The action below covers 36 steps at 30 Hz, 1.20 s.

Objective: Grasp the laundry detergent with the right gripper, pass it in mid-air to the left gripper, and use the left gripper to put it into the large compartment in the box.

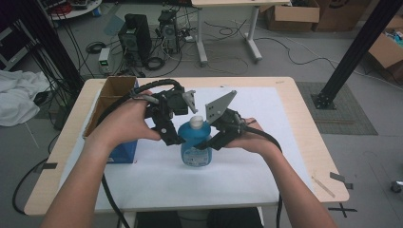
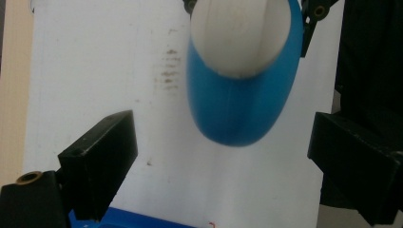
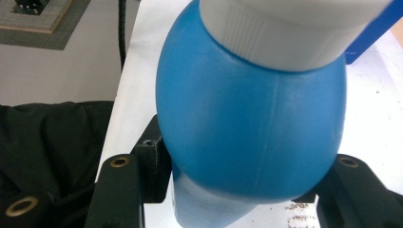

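Blue plastic bottle [image 1: 195, 144]: upright on the white sheet [image 1: 247, 161] near the middle of the table, white ribbed cap [image 1: 196, 122] on top; in the right gripper view its rounded body bulges up between the two black jaws, cap towards the top of the frame
Right gripper [image 1: 207, 143]: jaws clamped on the bottle's lower body, one jaw on each side and pressed to the plastic; the grey three-cornered plate [image 1: 218, 106] stands above it, tilted; the person's right hand [image 1: 249, 140] wraps the handle just right of the bottle
Left gripper [image 1: 178, 139]: jaws set wide apart with nothing between them; in the left gripper view the bottle hangs beyond the two black jaws, cap [image 2: 240, 35] facing the camera, no contact; in the high view it sits just left of the bottle, held by the left hand [image 1: 124, 122]
Blue box [image 1: 124, 151]: on the table's left part, beside the left hand, partly covered by it
Cardboard box [image 1: 112, 94]: open, brown, at the table's far left edge behind the left hand
Wooden table [image 1: 304, 137]: pale top, the white sheet covering most of it
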Available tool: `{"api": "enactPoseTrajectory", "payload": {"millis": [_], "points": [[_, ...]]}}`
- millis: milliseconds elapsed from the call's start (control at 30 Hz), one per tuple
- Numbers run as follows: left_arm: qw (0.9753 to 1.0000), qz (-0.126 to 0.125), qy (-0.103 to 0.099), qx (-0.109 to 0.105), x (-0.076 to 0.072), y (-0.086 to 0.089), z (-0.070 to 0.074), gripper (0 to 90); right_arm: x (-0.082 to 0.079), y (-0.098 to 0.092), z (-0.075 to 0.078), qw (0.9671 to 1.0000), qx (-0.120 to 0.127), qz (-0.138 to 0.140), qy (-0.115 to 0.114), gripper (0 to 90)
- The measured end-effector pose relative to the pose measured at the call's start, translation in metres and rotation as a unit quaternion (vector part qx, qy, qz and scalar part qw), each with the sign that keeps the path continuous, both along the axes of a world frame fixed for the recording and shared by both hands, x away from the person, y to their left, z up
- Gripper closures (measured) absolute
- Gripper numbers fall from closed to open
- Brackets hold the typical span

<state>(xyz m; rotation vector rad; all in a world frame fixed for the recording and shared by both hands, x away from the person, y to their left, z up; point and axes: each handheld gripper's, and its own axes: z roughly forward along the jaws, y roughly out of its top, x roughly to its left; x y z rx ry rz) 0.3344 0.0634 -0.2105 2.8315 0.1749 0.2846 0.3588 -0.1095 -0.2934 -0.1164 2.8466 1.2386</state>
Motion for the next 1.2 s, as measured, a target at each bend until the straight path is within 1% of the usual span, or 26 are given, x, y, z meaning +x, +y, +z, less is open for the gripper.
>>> {"api": "enactPoseTrajectory", "payload": {"millis": [67, 167, 267, 433, 633, 967, 1200], "points": [[1.0000, -0.003, 0.001, -0.003, 0.000, -0.003, 0.001, 10.2, 0.000, 0.001, 0.000, 1.0000, 0.001, 0.001, 0.002, 45.7], [1.0000, -0.007, 0.000, 0.005, 0.001, -0.007, 0.001, 10.1, -0.001, 0.001, 0.001, 1.0000, 0.000, 0.003, 0.000, 45.7], [0.9999, -0.009, 0.001, 0.005, 0.001, -0.011, 0.000, 10.0, -0.001, 0.002, 0.000, 1.0000, 0.000, 0.003, -0.002, 45.7], [0.9999, -0.014, 0.002, 0.010, 0.002, -0.017, -0.002, 10.1, -0.002, 0.002, 0.001, 1.0000, 0.001, 0.005, 0.001, 45.8], [0.9996, -0.021, 0.004, 0.018, 0.001, -0.024, -0.005, 10.5, -0.004, 0.002, 0.001, 1.0000, 0.000, 0.006, -0.001, 46.1], [0.9995, -0.023, 0.006, 0.020, 0.001, -0.026, -0.009, 10.6, -0.004, 0.002, 0.000, 1.0000, 0.004, 0.008, 0.000, 46.2], [0.9995, -0.025, 0.010, 0.017, 0.001, -0.028, -0.011, 11.5, -0.005, 0.002, 0.001, 1.0000, 0.004, 0.008, -0.001, 46.2]]}}
